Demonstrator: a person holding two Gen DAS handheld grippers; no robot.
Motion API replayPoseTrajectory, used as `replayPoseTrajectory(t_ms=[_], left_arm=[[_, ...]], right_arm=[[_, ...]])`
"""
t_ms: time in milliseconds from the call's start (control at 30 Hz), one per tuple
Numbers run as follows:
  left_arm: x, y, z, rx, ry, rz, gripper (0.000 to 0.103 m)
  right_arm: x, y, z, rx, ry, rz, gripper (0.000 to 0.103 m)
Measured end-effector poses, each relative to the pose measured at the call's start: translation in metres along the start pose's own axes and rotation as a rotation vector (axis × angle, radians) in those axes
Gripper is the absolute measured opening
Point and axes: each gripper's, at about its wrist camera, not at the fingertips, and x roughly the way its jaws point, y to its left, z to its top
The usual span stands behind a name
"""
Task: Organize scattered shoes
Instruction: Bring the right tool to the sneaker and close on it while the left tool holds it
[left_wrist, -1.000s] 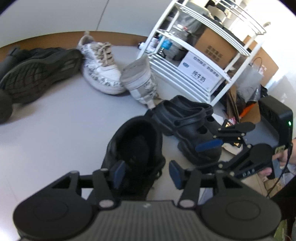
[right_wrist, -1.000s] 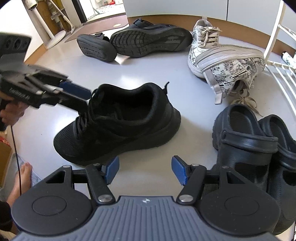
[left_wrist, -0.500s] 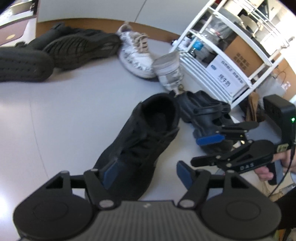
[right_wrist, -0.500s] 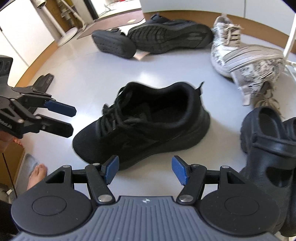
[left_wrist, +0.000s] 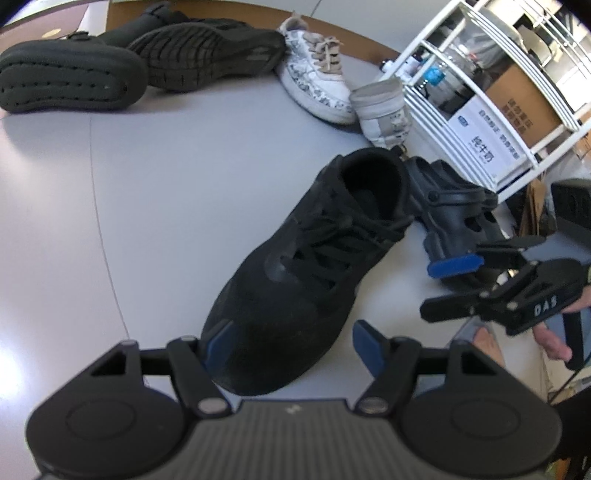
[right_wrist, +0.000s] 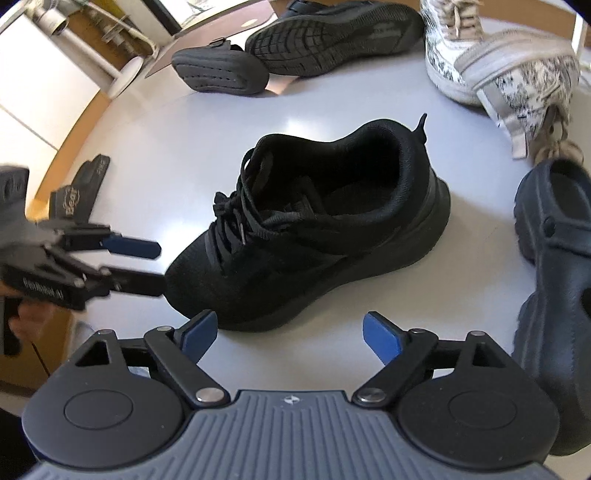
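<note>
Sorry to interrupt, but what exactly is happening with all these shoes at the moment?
A person holds a gripper in each hand over a black lace-up sneaker standing upright on the grey floor. The left gripper straddles its toe and the right gripper hovers beside it; both have just been opening, gripping nothing. Black clogs, patterned white sneakers and overturned dark shoes lie scattered.

left wrist: steep, close, toe-on | right wrist: steep, close, side-on | shared: black sneaker (left_wrist: 314, 266) (right_wrist: 314, 236)
</note>
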Motion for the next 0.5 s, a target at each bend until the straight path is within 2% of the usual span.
replayPoseTrajectory(t_ms=[500], left_arm=[[0.008,0.006,0.0,-0.013,0.002,0.029,0.073]], right_arm=[[0.019,0.004,0.024,0.065,-0.054,0.013,0.09]])
